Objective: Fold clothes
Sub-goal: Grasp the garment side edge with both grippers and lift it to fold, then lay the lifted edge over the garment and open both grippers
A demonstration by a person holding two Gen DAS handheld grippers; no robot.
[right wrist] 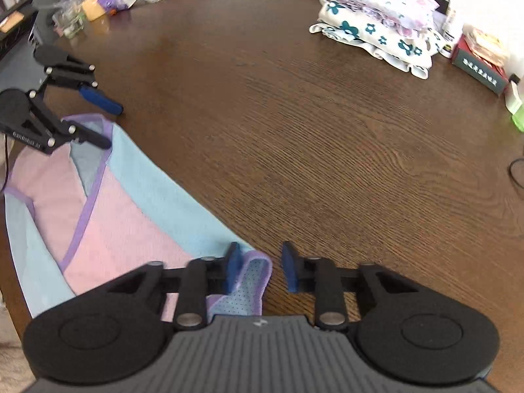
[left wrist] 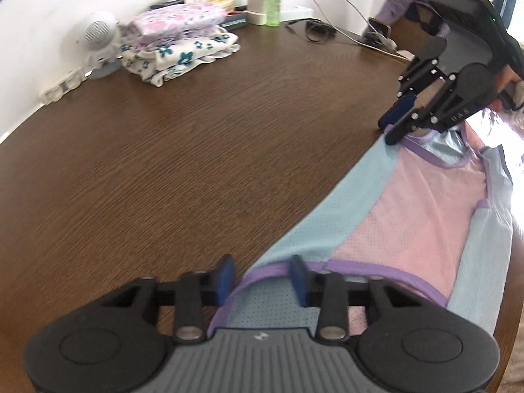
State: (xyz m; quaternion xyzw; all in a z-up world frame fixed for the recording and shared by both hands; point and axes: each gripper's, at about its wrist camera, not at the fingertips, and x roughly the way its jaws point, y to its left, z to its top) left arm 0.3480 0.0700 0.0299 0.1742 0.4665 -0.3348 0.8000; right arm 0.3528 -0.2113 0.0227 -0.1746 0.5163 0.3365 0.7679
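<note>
Pink, blue and lilac top (left wrist: 409, 213) lies flat on the brown table (left wrist: 196, 163) at four o'clock in the left view. The left gripper (left wrist: 262, 275) at six stands wide astride its lilac edge. In the right view the top sits at eight, and the right gripper (right wrist: 262, 267) at six is wide with a corner between its jaws, unpinched.

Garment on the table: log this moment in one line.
garment flat on table | left gripper open astride purple-trimmed edge | right gripper open, corner between jaws | folded pile at far side
</note>
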